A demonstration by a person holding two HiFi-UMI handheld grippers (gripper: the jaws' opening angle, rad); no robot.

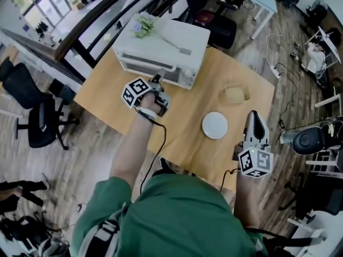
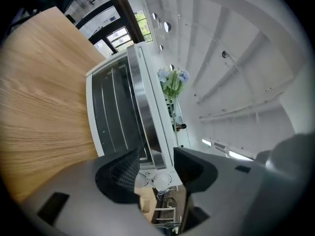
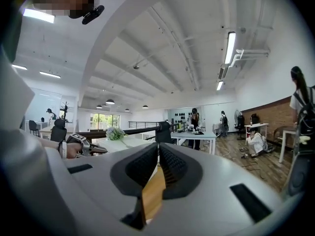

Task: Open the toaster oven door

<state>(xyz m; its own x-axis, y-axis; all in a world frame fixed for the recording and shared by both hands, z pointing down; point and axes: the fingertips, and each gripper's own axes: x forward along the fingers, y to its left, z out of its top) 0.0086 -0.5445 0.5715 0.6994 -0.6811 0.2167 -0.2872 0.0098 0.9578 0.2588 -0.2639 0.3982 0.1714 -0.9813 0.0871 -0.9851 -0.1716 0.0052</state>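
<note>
A white toaster oven (image 1: 161, 50) stands at the far side of the wooden table (image 1: 177, 138). Its glass door (image 2: 110, 112) faces me and looks upright against the oven front. My left gripper (image 1: 159, 82) is right at the door's top edge. In the left gripper view its jaws (image 2: 156, 168) stand open. The steel door handle (image 2: 142, 107) runs into the gap between them, and the pads (image 2: 120, 173) do not press on it. My right gripper (image 1: 256, 119) rests at the table's near right, pointing away. Its jaws (image 3: 158, 156) are shut with nothing held.
A bunch of flowers (image 1: 143, 24) lies on top of the oven. A round white plate (image 1: 215, 126) and a pale slice-like thing (image 1: 235, 94) sit on the table's right half. Black office chairs (image 1: 37, 116) stand on the floor to the left.
</note>
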